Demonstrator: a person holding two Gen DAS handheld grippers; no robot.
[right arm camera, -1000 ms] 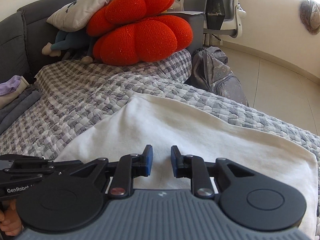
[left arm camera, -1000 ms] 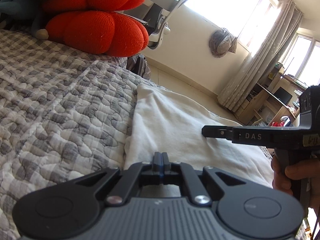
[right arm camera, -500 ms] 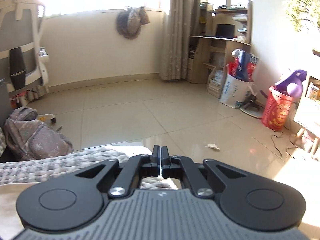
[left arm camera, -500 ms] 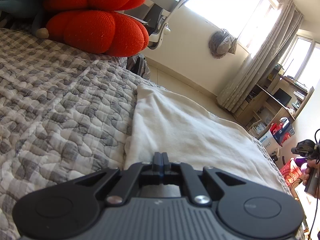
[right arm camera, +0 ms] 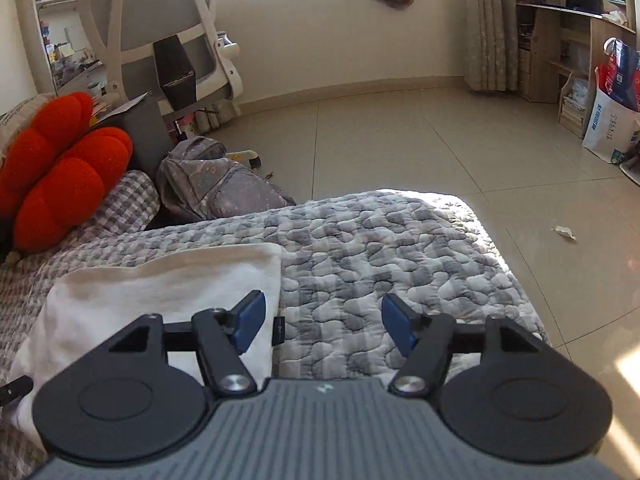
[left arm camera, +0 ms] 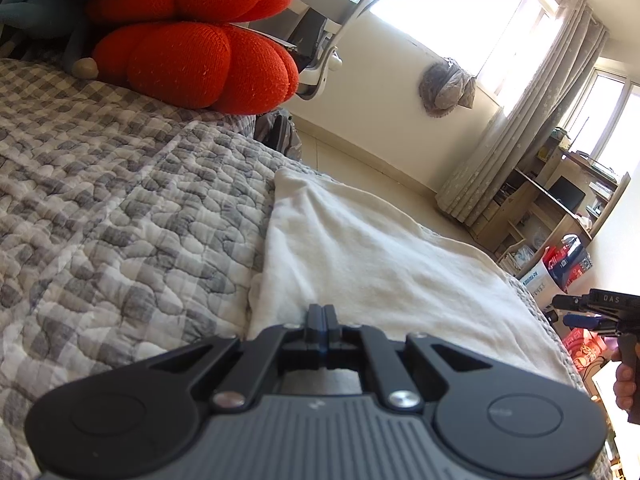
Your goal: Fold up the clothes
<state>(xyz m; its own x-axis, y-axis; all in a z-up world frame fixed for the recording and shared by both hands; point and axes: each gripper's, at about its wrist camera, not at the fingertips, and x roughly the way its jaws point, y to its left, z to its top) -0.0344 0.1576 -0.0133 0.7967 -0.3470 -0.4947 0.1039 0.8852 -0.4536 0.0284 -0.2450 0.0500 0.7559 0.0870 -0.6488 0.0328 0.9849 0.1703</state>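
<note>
left gripper point(left arm camera: 324, 314): pressed together at the cloth's near edge, can't tell if it's pinching
right gripper point(right arm camera: 323, 322): jaws just opening, spread, empty
cloth point(left arm camera: 372, 256): flat on quilt point(left arm camera: 120, 208)

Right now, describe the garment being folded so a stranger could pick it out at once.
Start at the bed's grey checked quilt. The white garment lies flat on it, below the red cushion. It is the only plain white cloth there, with a small dark tag at its edge.

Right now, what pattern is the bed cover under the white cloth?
Grey-and-white checked quilted bed cover, clearest in the right wrist view.
</note>
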